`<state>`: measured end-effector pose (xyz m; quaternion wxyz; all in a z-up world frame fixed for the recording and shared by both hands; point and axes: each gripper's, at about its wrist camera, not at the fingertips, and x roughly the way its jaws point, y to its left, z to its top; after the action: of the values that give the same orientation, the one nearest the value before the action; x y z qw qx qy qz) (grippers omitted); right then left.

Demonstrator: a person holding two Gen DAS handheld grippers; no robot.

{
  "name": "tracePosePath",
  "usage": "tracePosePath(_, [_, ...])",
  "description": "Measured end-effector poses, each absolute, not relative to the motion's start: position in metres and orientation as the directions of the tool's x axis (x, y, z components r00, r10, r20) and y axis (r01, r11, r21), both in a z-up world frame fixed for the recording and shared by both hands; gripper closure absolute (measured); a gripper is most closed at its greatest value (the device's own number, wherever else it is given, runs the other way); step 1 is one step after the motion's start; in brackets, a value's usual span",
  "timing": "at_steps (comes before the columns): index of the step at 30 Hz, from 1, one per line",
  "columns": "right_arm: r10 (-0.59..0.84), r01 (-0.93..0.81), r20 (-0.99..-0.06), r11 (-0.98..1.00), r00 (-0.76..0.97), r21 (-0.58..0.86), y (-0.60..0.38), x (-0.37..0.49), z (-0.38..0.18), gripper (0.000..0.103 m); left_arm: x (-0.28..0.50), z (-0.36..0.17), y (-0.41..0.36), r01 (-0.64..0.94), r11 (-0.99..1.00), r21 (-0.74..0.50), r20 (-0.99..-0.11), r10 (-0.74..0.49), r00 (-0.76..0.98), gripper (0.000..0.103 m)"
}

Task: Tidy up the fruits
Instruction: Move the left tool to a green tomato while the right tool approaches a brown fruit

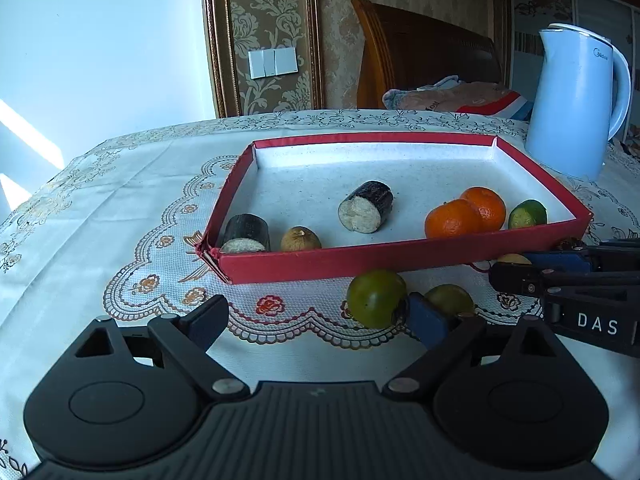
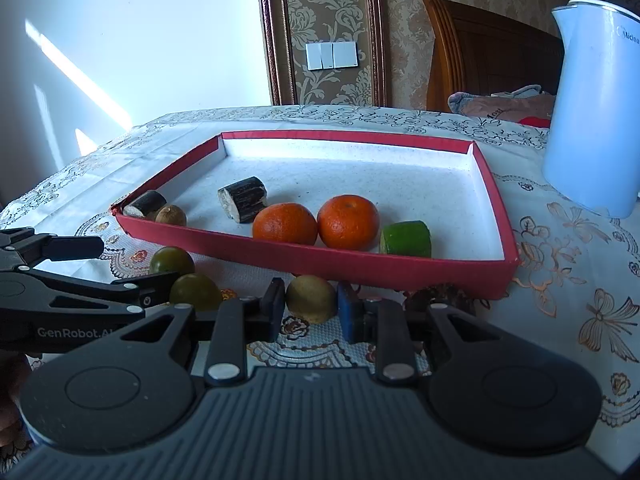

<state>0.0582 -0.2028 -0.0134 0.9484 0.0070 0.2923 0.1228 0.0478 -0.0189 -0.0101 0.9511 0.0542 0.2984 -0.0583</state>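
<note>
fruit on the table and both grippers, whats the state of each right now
right gripper: shut on the yellow-green fruit
left gripper: open, holding nothing
two green fruits: on the tablecloth outside the tray
red tray: open-topped
two oranges: in the tray

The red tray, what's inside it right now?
Inside the red tray: two oranges, a green fruit piece, two dark cane pieces and a brown fruit. The near wall hides their undersides.

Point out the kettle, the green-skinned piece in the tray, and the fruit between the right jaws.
kettle (image 1: 576,96), left wrist view, body.
green-skinned piece (image 2: 406,238), right wrist view, top skin.
brownish fruit (image 2: 311,298), right wrist view, front face.
</note>
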Motion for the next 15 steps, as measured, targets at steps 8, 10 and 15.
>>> tracePosePath(8, [0.236,-0.222,-0.55,0.971,0.801,0.094,-0.204,0.058,-0.013,0.077,0.061,-0.012,-0.024,0.129,0.991,0.042,-0.608,-0.077,0.79,0.008])
tracePosePath(10, [0.236,-0.22,-0.549,0.971,0.802,0.097,-0.204,0.058,-0.013,0.077,0.062,-0.012,-0.024,0.121,0.992,0.038,-0.607,-0.074,0.791,0.008])
tracePosePath(15, [0.231,-0.212,-0.547,0.972,0.805,0.098,-0.206,0.058,-0.013,0.077,0.062,-0.012,-0.026,0.105,0.993,0.046,-0.599,-0.057,0.799,0.008])
